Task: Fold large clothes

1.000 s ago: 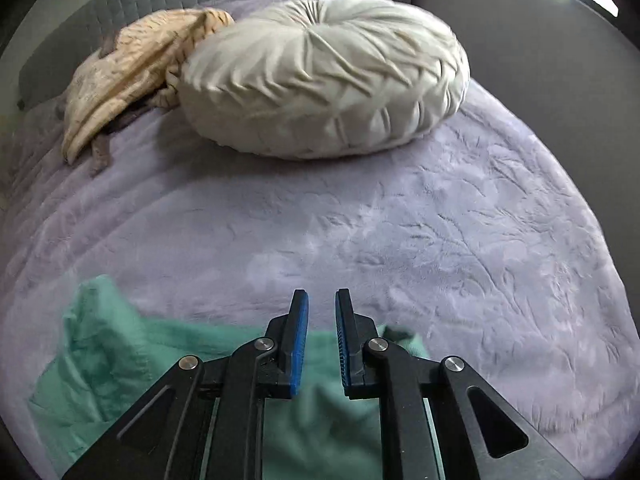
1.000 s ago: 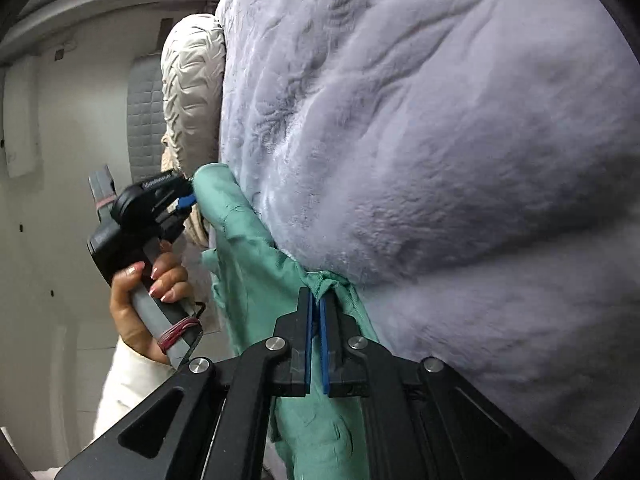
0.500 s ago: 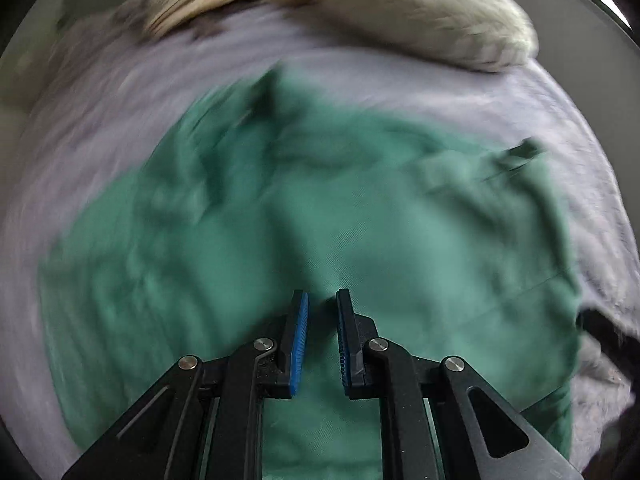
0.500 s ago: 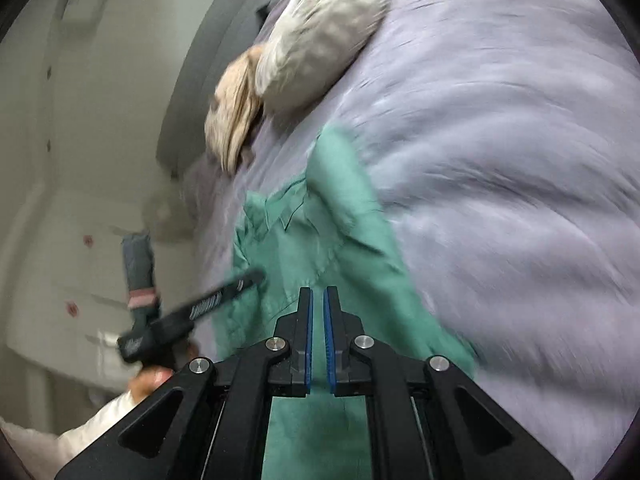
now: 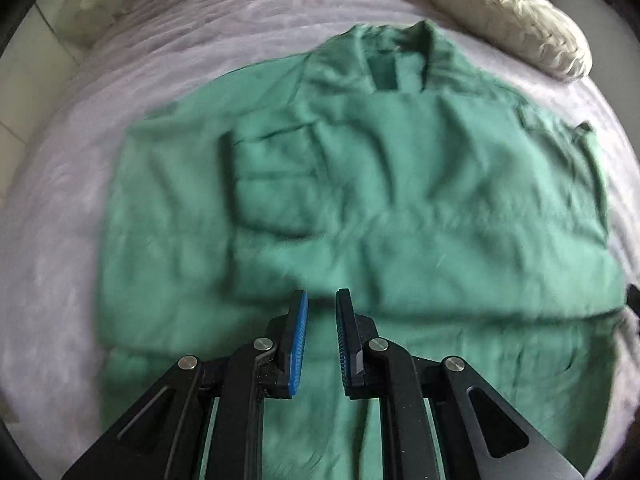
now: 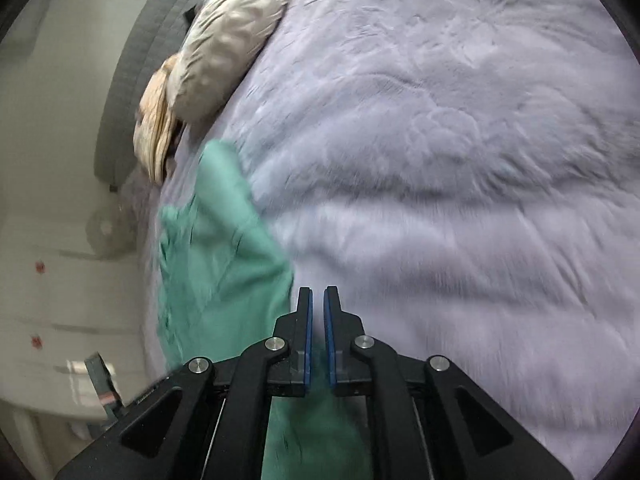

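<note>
— Green cotton, that's what fills the left wrist view: the shirt (image 5: 360, 184) lies spread on the lilac blanket (image 5: 64, 208), collar at the far end, hem toward the camera. Which way does it run from the left gripper (image 5: 321, 312)?

— Straight ahead. Its long axis goes collar to hem, along the fingers, and the gripper sits over the hem end. One sleeve looks folded in across the chest; the cloth is creased and a bit blurred.

— And the jaws?

— Apart by a narrow gap, blue pads showing, nothing between them. The cream cushion (image 5: 512, 28) sits beyond the collar, off to the right, near the shirt but not on it.

— Now the right wrist view.

— There the shirt (image 6: 224, 264) lies left of and under the right gripper (image 6: 316, 300), with its edge running away toward the cushion (image 6: 232, 40). Bare blanket (image 6: 460, 160) covers everything to the right.

— Jaws on that side?

— Nearly together, a thin slit between the pads. Green cloth shows below them, but I cannot tell whether any is pinched.

— So who's nearer the next fold?

— My guess is both, at the hem: left over the middle, right at the side edge.
</note>
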### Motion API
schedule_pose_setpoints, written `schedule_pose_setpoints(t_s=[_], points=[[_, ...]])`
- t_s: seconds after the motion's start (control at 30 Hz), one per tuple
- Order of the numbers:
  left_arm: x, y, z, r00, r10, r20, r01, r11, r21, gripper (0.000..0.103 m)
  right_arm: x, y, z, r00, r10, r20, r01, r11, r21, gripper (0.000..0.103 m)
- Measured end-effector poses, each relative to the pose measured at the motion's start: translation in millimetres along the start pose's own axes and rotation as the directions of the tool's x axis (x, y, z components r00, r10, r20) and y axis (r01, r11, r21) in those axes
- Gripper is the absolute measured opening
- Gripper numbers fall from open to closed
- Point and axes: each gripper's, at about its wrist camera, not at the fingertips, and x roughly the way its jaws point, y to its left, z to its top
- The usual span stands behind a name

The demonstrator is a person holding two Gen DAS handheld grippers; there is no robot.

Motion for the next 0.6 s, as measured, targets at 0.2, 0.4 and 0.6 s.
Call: schedule_pose_setpoints(t_s=[0.2,0.4,0.6], points=[[-5,24,-33,0.999,-0.006,-0.038,0.003,0.997,-0.079,0.056,-2,23,-32,0.996,-0.026,-0.088,0.019,0.997,-0.08,0.014],[-21,47,-64,0.999,0.049,0.009,-0.047,0.99,-0.137,0.102,1,33,-68,0.987,-0.064,-0.147,0.04,0.986,-0.16,0.064],[-18,59,-90,0.999,0.042,-0.025,-0.045,0.989,-0.143,0.102,9,49,-94,0.979,-0.11,-0.172,0.069,0.972,-0.227,0.07]])
